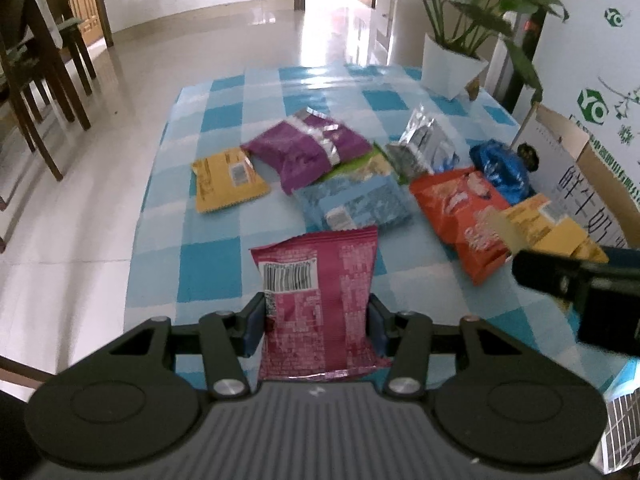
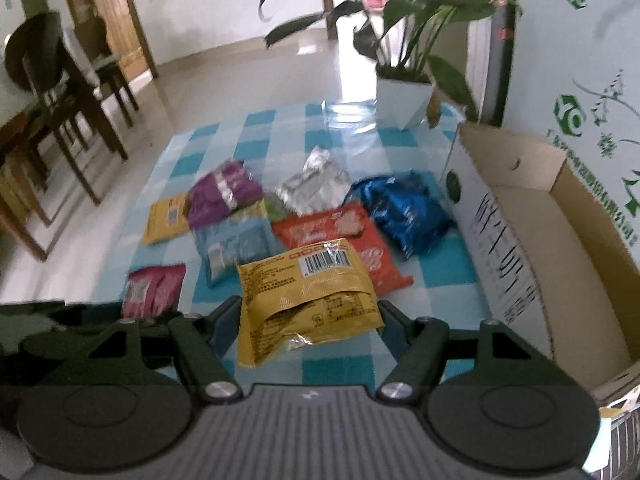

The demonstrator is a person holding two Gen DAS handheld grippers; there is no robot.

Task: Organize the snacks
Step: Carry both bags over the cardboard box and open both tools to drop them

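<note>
A pink snack packet (image 1: 320, 280) with a barcode label stands up between the pads of my left gripper (image 1: 316, 320), which is shut on its lower half above the blue-checked tablecloth (image 1: 208, 272). In the right wrist view my right gripper (image 2: 310, 316) is shut on a yellow snack packet (image 2: 308, 288), held crumpled and lifted off the cloth. The same pink packet (image 2: 154, 288) shows at the lower left there. An open cardboard box (image 2: 520, 240) stands at the table's right side, just right of the yellow packet.
Loose packets lie mid-table: purple (image 1: 308, 148), another yellow (image 1: 228, 180), light blue (image 1: 356, 200), orange (image 1: 460, 208), dark blue (image 1: 500, 168) and silver (image 1: 424, 144). A potted plant (image 1: 448, 68) stands at the far right corner. Wooden chairs (image 1: 40, 80) stand on the floor to the left.
</note>
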